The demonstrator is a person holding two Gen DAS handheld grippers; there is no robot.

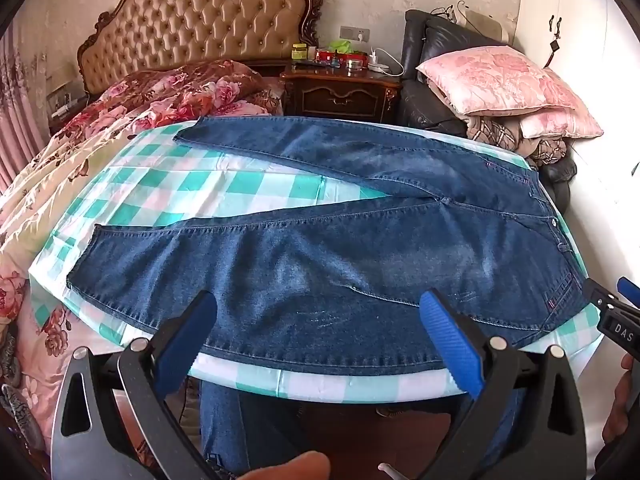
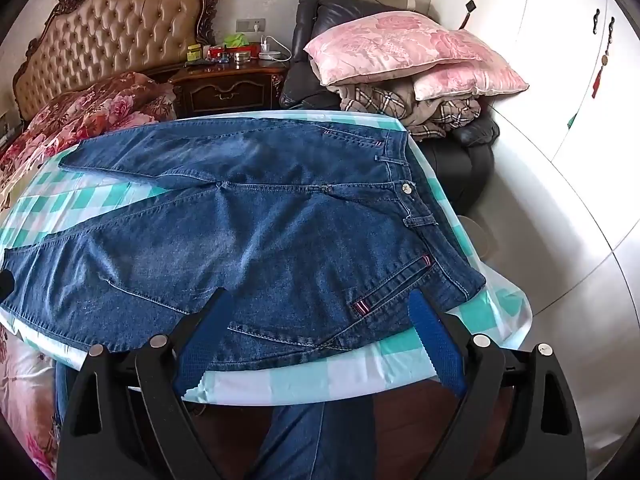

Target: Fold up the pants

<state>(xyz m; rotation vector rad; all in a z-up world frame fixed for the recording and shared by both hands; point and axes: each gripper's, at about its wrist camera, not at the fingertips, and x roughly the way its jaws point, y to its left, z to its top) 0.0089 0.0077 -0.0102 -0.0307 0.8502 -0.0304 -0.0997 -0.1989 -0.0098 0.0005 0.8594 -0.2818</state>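
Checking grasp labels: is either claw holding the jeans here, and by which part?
Nothing is held. The left claw and right claw both hang open above the flat blue denim jeans.

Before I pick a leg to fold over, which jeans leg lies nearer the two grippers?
The near leg, along the table's front edge, right in front of the open left gripper. The far leg angles away toward the headboard, checked cloth between them.

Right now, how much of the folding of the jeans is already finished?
Done: the jeans lie spread flat on the checked cloth, legs apart, no fold yet. In hand: nothing; the left gripper and the right gripper are open above the near edge. Left: every fold.
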